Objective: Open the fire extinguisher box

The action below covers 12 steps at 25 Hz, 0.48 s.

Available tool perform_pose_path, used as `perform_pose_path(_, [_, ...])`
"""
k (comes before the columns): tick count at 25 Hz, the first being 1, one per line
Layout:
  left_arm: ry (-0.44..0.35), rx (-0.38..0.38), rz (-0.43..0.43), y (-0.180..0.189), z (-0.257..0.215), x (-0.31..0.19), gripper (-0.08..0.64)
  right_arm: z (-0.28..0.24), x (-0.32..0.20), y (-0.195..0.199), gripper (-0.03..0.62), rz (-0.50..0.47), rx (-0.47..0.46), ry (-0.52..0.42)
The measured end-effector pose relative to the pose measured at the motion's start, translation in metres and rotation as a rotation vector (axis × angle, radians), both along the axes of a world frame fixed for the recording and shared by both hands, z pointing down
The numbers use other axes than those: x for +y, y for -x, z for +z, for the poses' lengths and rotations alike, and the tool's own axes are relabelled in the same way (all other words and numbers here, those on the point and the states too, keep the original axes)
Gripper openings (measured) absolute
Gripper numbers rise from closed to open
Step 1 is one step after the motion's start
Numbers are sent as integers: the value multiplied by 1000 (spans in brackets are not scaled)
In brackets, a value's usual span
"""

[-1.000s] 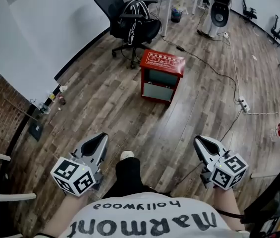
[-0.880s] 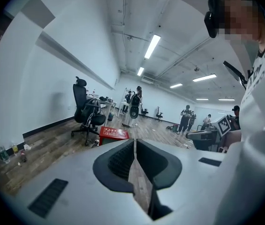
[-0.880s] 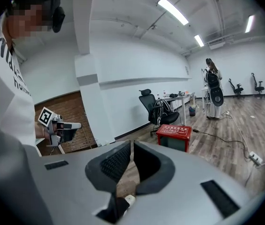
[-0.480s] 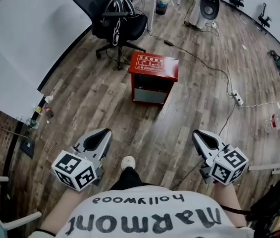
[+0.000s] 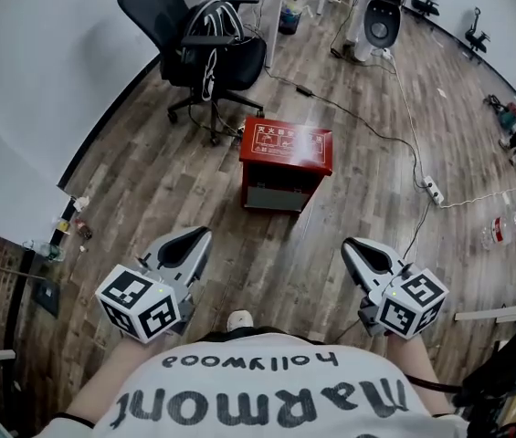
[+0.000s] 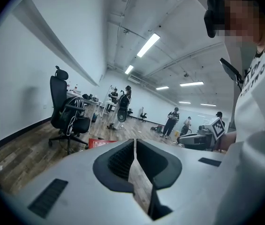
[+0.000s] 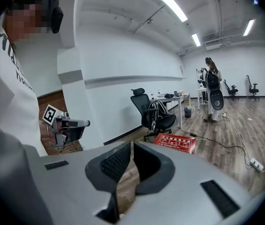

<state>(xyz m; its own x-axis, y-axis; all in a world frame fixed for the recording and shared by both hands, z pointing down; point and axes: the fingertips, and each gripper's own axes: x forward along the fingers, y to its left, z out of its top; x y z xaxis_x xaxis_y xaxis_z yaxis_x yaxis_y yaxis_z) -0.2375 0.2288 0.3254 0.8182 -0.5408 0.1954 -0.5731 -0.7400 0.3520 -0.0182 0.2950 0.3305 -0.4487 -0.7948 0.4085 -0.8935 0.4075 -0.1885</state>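
Note:
The red fire extinguisher box [image 5: 284, 164] stands on the wooden floor ahead, lid down, glass front facing me; its red top also shows as the box [image 7: 175, 142] and a sliver of the box [image 6: 100, 143]. My left gripper [image 5: 195, 241] is held low at the left, well short of the box, jaws together and empty. My right gripper [image 5: 356, 250] hangs at the right, level with the left, jaws also together with nothing between them. Both grippers [image 6: 135, 143] [image 7: 131, 146] point toward the box from a distance.
A black office chair [image 5: 197, 51] with a bag on it stands just behind the box. A cable with a power strip [image 5: 432, 190] runs along the floor at the right. A plastic bottle [image 5: 500, 233] lies far right. A white wall [image 5: 47, 80] borders the left.
I have walked toward the box; it now sits nearer and more central in the head view. Both grippers keep their pose, jaws unchanged.

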Motion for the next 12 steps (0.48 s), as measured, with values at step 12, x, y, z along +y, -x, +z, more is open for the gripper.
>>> perform_pose_path(12, [45,4,75,-37,16,-33,21,6,-34,-26,11,29,20,23])
